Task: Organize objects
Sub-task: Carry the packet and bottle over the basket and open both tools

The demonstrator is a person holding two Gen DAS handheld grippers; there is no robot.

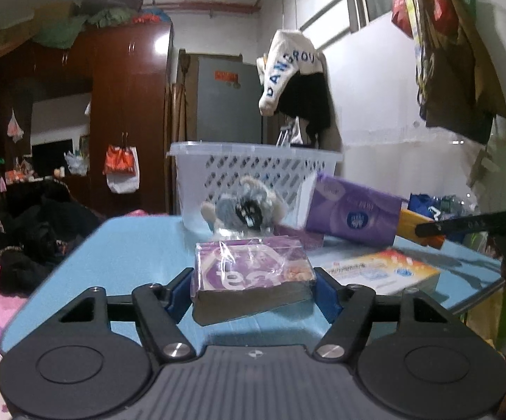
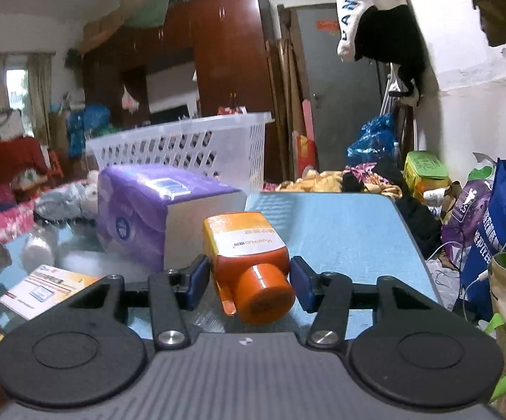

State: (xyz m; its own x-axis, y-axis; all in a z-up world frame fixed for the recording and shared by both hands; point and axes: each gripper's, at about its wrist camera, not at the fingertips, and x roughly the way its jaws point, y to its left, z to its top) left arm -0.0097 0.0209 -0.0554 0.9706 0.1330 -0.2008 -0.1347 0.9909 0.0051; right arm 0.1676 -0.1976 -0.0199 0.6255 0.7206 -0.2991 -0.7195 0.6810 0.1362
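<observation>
On a blue bench (image 1: pixel 120 245) in a cluttered room, the left claw (image 1: pixel 253 288) clamps a plastic-wrapped purple box (image 1: pixel 251 273) between its blue pads, the box tilted with its near edge raised off the surface. Beyond it sits a grey plush toy (image 1: pixel 242 206) against a white slotted basket (image 1: pixel 253 168) at the bench's far edge, with a purple tissue pack (image 1: pixel 354 215) to the right and an orange-and-white flat box (image 1: pixel 386 269) lying nearer. The right claw (image 2: pixel 249 281) has just been closing around an orange bottle (image 2: pixel 249 262) lying on its side, cap toward the camera; its left pad touches the bottle, while a sliver of bench shows at the right pad.
</observation>
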